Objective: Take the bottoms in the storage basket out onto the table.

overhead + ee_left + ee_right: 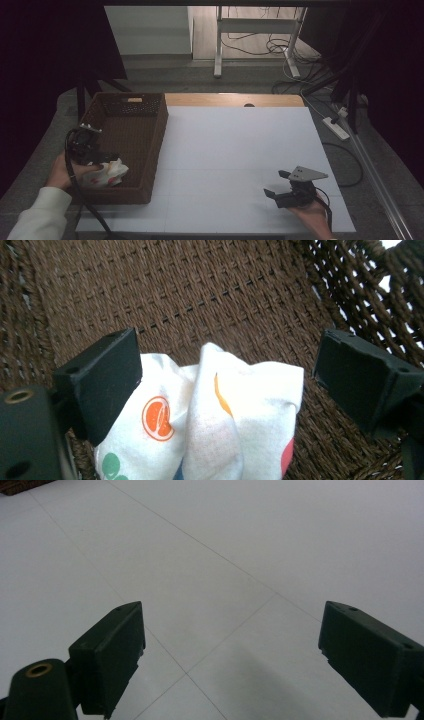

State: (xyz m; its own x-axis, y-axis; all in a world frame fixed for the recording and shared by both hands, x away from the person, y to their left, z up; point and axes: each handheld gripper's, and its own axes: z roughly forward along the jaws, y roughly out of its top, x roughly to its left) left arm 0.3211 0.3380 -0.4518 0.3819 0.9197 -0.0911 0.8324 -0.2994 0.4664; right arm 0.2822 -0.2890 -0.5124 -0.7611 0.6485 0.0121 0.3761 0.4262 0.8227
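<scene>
- The left gripper hangs over the near end of the brown woven basket, which stands at the left edge of the white worktop; its fingers are spread wide, released, with a clear gap on either side of the cloth.
- In the left gripper view the left-hand finger lies over the cloth's edge and may just touch it, though I cannot tell for sure; the right-hand finger stands apart from the cloth, over the bare weave.
- The cloth is a white, crumpled bundle printed with an orange slice, green dots and a red patch; it lies on the basket floor near the basket's near wall, between the two open fingers; in the high view it shows just beside the person's left hand.
- The basket holds the cloth at its near end; the rest of its floor is bare weave.
- The right gripper sits low over the near right part of the worktop, well apart from the basket; its fingers are wide open and hold nothing, with plain white worktop between them.
</scene>
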